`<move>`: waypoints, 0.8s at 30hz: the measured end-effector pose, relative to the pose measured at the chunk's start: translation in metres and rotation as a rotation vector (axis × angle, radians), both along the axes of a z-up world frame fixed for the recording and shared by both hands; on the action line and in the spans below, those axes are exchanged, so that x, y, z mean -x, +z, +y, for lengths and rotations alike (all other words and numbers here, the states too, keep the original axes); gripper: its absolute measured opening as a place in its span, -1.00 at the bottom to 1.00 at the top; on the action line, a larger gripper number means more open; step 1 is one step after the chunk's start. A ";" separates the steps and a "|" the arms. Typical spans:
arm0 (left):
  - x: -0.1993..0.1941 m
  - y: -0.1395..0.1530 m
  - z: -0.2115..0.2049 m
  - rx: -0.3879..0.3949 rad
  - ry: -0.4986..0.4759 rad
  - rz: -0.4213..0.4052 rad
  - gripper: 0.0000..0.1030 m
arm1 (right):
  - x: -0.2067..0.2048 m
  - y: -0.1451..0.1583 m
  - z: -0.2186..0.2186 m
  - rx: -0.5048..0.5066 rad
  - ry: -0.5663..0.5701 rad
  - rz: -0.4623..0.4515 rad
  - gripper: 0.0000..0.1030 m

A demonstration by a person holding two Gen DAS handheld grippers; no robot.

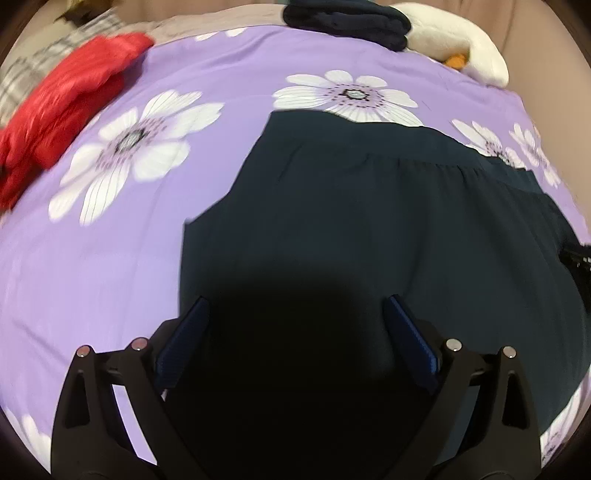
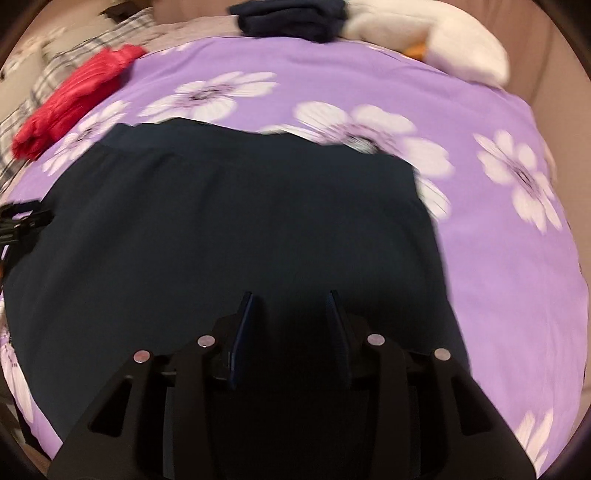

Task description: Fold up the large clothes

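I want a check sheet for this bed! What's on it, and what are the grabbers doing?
Surface: purple flowered bedspread.
Job's things: dark garment spread flat on it.
Clutter: red garment far left; folded dark pile and white plush toy at the far edge; plaid fabric beyond the red one.
Grippers: left gripper open, right gripper open, both above the dark garment, nothing between the pads.
Cables: nothing seen.
Surroundings: beige wall behind the bed.

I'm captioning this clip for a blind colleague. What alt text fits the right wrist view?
A dark garment lies spread on a purple floral bedspread, with the right hand-held gripper open above it, nothing between its pads. Red clothing and a folded dark pile sit at the far edge.
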State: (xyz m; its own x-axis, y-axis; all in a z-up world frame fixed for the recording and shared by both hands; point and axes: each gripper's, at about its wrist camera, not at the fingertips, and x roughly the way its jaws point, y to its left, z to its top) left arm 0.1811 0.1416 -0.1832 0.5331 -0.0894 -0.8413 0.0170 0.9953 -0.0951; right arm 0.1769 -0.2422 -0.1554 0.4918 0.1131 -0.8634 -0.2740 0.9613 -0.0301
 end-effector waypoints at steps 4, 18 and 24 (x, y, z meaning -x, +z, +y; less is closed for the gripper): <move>0.020 0.002 0.011 0.001 0.043 -0.008 0.90 | 0.024 0.004 -0.028 0.057 -0.091 -0.022 -0.22; 0.084 0.042 -0.047 0.015 -0.019 -0.108 0.90 | 0.107 0.036 0.026 -0.184 -0.060 -0.189 0.02; 0.086 0.030 -0.084 0.031 -0.057 -0.101 0.90 | 0.112 0.023 0.076 -0.257 0.027 -0.181 0.04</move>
